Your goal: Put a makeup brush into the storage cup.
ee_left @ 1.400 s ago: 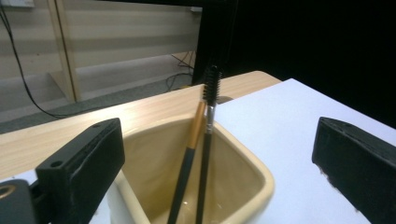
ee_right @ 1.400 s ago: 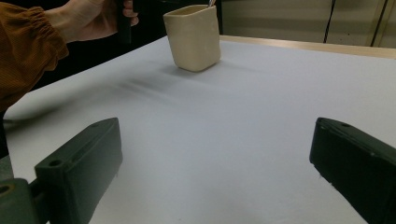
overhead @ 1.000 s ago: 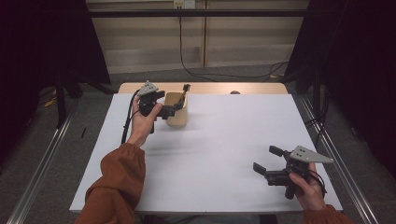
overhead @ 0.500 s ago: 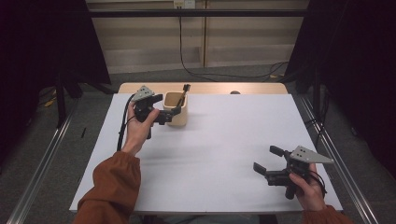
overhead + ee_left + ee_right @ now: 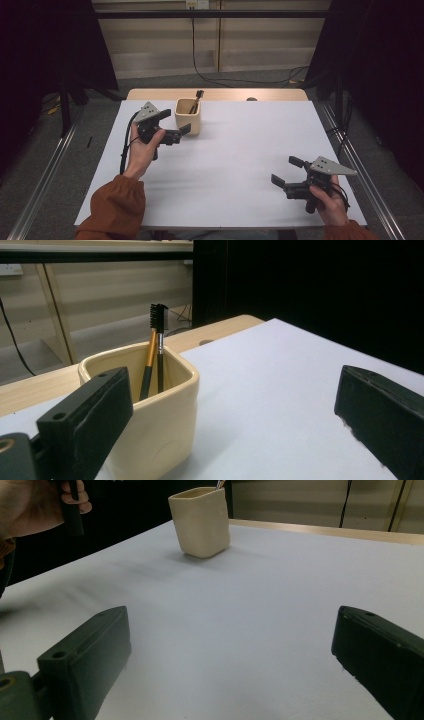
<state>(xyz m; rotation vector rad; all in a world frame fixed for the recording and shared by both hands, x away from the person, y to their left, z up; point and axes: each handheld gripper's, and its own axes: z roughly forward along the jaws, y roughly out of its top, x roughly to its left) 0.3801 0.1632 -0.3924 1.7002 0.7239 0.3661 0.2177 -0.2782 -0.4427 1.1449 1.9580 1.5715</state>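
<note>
A cream square cup (image 5: pixel 188 119) stands at the far left of the white table (image 5: pixel 240 150), with two thin brushes (image 5: pixel 198 97) upright inside. My left gripper (image 5: pixel 175 121) is open just left of the cup, one jaw close by its near side, nothing held. In the left gripper view the cup (image 5: pixel 150 410) sits right behind the left jaw, with the gold-handled brushes (image 5: pixel 156 345) leaning in it, and the left gripper (image 5: pixel 232 385) is wide open. My right gripper (image 5: pixel 286 171) rests open and empty at the near right. The right gripper view shows the cup (image 5: pixel 201 522) far ahead of the right gripper (image 5: pixel 230 625).
A bare wooden strip (image 5: pixel 270 94) runs along the table's far edge. The person's left hand (image 5: pixel 35 505) appears at the upper left of the right gripper view. Metal rails (image 5: pixel 45 185) flank the table on the floor. Cables (image 5: pixel 210 75) lie behind the table.
My left gripper has drawn back from the cup's top, toward the near side and slightly left. The right gripper has not moved.
</note>
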